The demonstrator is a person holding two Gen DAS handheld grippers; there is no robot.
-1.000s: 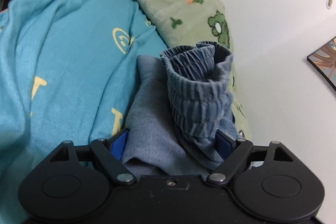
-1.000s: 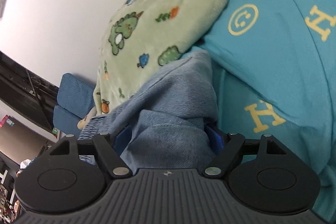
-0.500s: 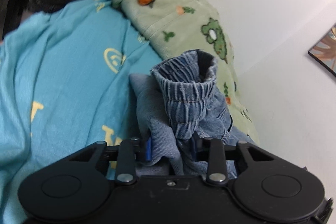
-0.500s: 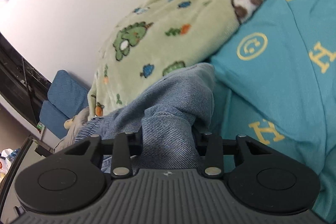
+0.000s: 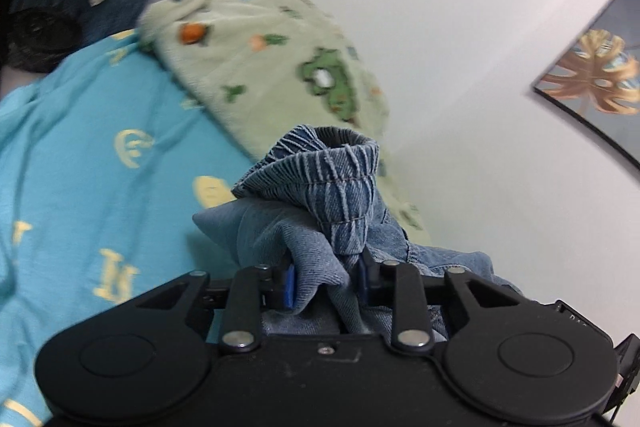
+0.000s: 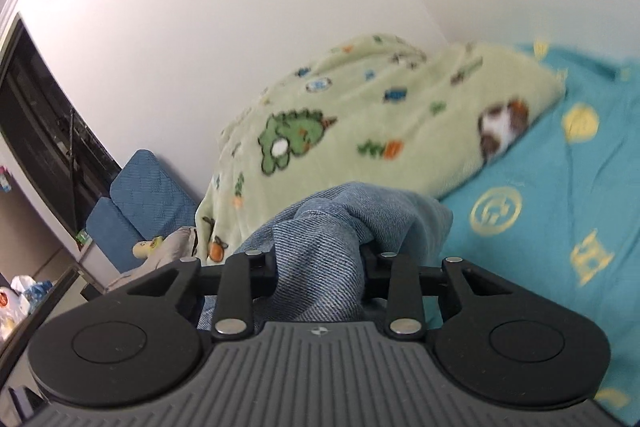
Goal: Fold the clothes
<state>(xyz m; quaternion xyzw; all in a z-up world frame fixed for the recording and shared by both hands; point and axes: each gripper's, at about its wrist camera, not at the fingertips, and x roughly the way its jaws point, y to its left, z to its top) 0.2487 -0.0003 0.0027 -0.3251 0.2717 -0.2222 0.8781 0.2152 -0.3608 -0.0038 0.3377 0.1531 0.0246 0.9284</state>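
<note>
Faded blue denim garment [image 5: 320,227], pale striped gathered waistband. Turquoise bedsheet [image 5: 80,167], yellow letters and smiley prints. Pale green fleece blanket [image 6: 360,115], green dinosaurs, orange carrots. White wall [image 6: 240,7]. Black grippers.

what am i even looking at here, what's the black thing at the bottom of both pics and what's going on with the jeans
There is no robot here. A person holds a hand-held two-finger gripper in each hand, and a wide-angle camera on each looks forward along its fingers. The black shape at the bottom of each picture is that gripper's own body.

One picture comes from the left gripper, the other from the right gripper. Both are over a bed with a turquoise sheet printed in yellow, and a light green cartoon-print blanket bunched against the white wall.

Each gripper's jaws are closing, with bunched fabric of the denim garment between them; the left has it just below a gathered elastic edge. It looks like the start of folding.
</note>
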